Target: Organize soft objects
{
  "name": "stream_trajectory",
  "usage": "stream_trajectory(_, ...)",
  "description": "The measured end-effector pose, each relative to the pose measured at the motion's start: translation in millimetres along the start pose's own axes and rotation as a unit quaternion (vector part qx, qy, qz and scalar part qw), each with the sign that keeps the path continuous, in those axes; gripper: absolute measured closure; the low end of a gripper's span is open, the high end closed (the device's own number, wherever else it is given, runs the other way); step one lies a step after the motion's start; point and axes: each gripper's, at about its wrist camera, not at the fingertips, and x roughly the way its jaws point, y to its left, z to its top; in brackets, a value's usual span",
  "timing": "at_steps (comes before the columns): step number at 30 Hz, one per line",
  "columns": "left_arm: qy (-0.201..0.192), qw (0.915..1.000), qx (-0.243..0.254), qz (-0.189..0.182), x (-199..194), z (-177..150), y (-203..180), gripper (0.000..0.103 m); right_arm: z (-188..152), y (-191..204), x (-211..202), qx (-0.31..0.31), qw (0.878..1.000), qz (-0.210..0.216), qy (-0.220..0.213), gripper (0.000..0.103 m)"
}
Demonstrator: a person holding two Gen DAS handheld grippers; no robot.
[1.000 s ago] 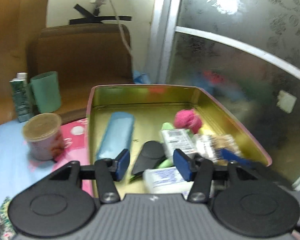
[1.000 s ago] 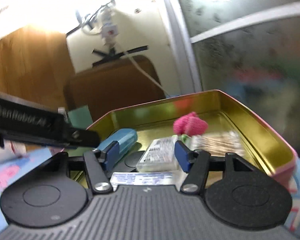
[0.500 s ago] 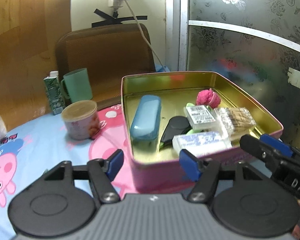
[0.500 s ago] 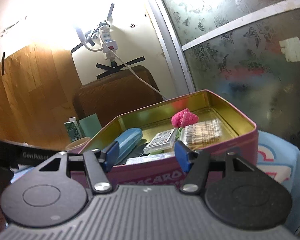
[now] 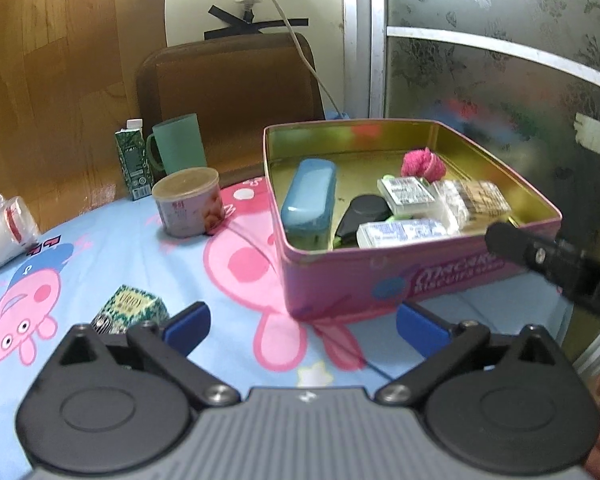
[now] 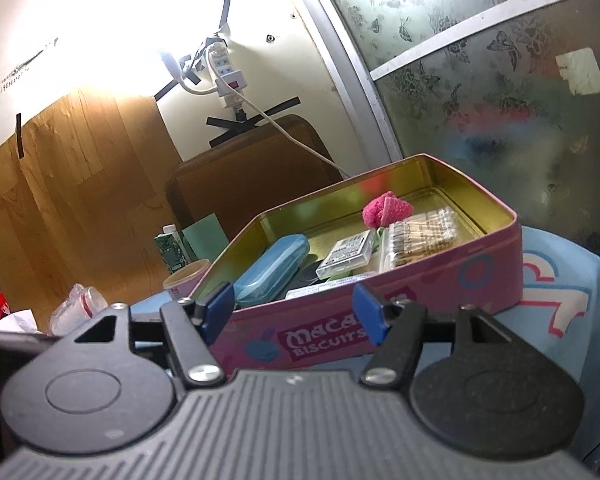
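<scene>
A pink biscuit tin (image 5: 380, 276) stands open on the table and also shows in the right wrist view (image 6: 440, 276). It holds a pink fluffy ball (image 5: 422, 164) (image 6: 386, 212), a blue case (image 5: 310, 196) (image 6: 272, 268), a black pouch (image 5: 362, 210), white packets (image 5: 406, 192) and a pack of cotton swabs (image 5: 474, 200) (image 6: 420, 236). My left gripper (image 5: 302, 326) is open and empty, low over the cloth in front of the tin. My right gripper (image 6: 294, 316) is open and empty before the tin's front wall; its arm (image 5: 560, 268) shows at the tin's right corner.
A lidded tub (image 5: 188, 208), a green mug (image 5: 180, 144) and a green carton (image 5: 132, 160) stand left of the tin. A small green box (image 5: 130, 306) lies near my left fingers. A plastic-wrapped roll (image 5: 4, 232) lies far left. A brown chair back (image 5: 228, 92) and a glass door (image 5: 500, 80) stand behind.
Both grippers have pulled back out of the tin toward me and stayed open. The left one has drawn back and left, so more of the table shows.
</scene>
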Motion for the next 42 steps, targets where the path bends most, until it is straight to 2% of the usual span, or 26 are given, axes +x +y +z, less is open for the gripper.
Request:
stream_trajectory(11,0.013,0.9998,0.010,0.013,-7.4,-8.7,-6.5,0.000,0.5,7.6,-10.4,-0.001,1.000,0.008,-0.009,0.028)
stream_trajectory(18,0.001,0.9995,0.016,0.028,-11.1,-13.5,-7.9,0.000,-1.8,6.2,-11.2,0.005,1.000,0.008,-0.005,0.027)
stream_trajectory(42,0.023,0.9994,0.019,0.016,-0.8,-23.6,-8.1,0.000,-7.6,2.3,-7.9,0.019,1.000,0.008,0.006,0.026)
